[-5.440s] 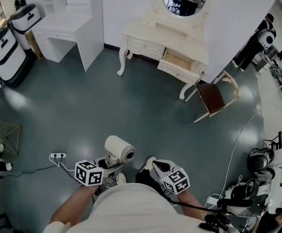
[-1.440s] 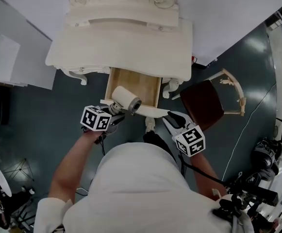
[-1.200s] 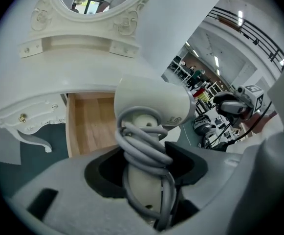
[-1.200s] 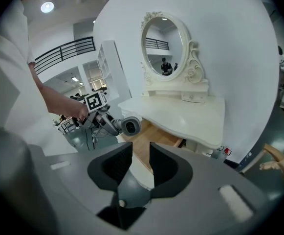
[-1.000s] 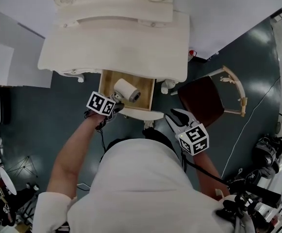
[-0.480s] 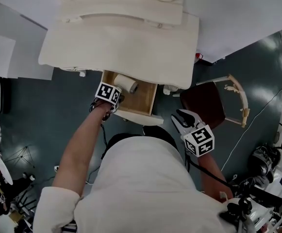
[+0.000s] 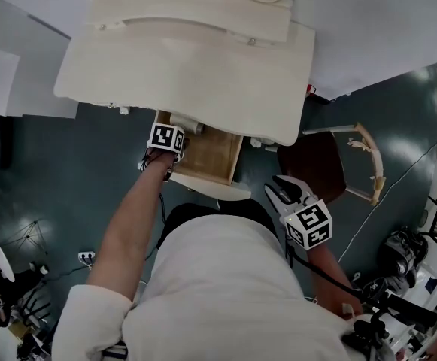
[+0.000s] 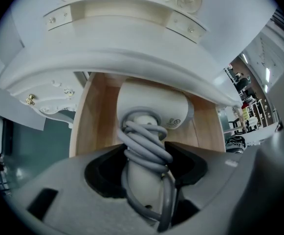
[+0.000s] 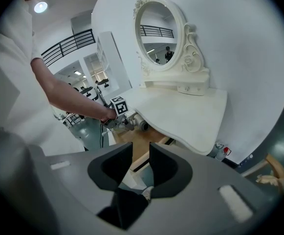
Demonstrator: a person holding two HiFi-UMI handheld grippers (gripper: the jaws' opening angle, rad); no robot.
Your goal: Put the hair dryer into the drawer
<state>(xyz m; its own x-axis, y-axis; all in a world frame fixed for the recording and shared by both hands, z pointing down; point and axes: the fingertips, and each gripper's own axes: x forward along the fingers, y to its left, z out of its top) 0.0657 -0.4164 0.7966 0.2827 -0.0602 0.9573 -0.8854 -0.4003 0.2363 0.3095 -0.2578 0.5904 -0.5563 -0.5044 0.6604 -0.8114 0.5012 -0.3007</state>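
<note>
Left gripper: clenched on the handle of the hair dryer, grey cord wound round that handle and caught between the jaws too. The gripper points steeply down into the open drawer. The dryer's head is over the drawer's wooden floor, toward the back and the left wall, tucked under the overhanging edge of the dressing table top. I can't tell whether the head touches the floor yet (no view shows the underside). Right gripper: released, narrow gap between the jaws with nothing in it, held off to the side near the chair and well apart from the drawer. Risks, as I judge them: little clearance under the table edge, so a tilt or lift could knock the head against it and twist the handle in the grip. Letting go before the head is seated means a drop onto the wood. Since the cord is pinched along with the handle, a loop may snag on a jaw at release and drag the dryer back out, or trail over the drawer front and block closing.
</note>
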